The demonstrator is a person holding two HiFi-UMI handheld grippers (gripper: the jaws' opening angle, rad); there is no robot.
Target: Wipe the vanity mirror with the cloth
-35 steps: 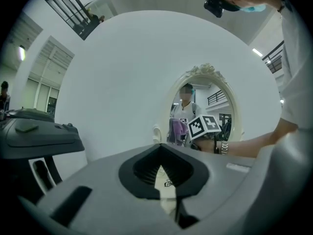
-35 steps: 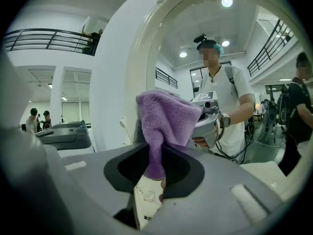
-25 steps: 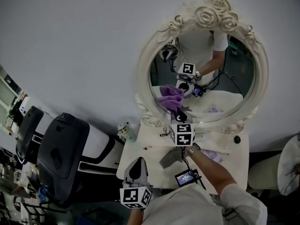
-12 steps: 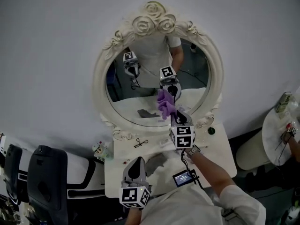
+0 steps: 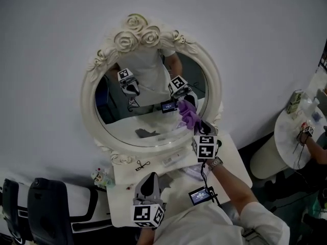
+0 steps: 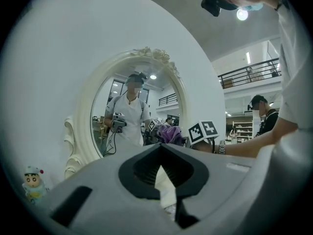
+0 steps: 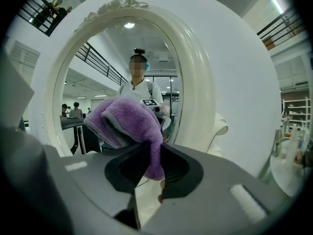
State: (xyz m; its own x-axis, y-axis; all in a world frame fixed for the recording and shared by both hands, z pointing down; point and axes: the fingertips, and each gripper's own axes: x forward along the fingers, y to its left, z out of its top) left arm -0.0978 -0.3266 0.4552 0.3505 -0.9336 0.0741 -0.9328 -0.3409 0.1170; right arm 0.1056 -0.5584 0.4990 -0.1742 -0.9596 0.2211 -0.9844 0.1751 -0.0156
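right gripper (image 5: 198,128): clenched on the purple cloth (image 5: 187,113). The wad is bunched ahead of the jaws so fabric, not plastic, meets the glass.
cloth: just beyond the jaw tips, against the right side of the mirror (image 5: 134,117). Looks touching, contact not certain.
left gripper (image 5: 147,180): jaws closed, nothing between them. Held low over the table (image 5: 120,197), well back from the mirror, likely parked clear of the wiping path.
step: judged mid-wipe, right part of the glass.
risk: frame rim sits just beside the cloth and could snag it.
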